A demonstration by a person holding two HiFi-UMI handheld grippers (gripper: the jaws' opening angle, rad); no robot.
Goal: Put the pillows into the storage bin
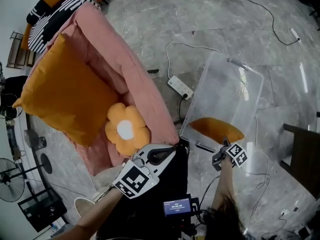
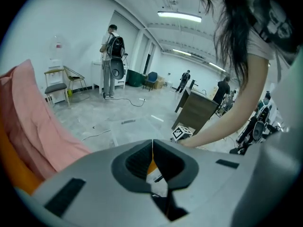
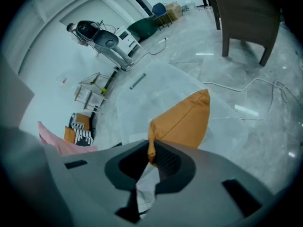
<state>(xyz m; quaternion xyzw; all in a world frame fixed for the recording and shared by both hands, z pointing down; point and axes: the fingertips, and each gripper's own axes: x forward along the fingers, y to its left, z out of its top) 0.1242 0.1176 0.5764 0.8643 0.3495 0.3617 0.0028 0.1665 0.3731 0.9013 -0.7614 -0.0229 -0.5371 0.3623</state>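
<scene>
A clear storage bin stands on the marble floor to the right of a pink sofa. Over the bin's near end hangs a small orange pillow, with my right gripper shut on its corner. The right gripper view shows that pillow pinched at the jaw tips of the right gripper, above the bin. A large orange pillow and an orange flower pillow lie on the sofa. My left gripper hovers by the sofa's near corner, shut, holding nothing; its tips meet.
A white power strip and cables lie on the floor between sofa and bin. A dark wooden table stands at the right. Striped and orange cushions sit at the sofa's far end. A fan stands at the left. People stand far off.
</scene>
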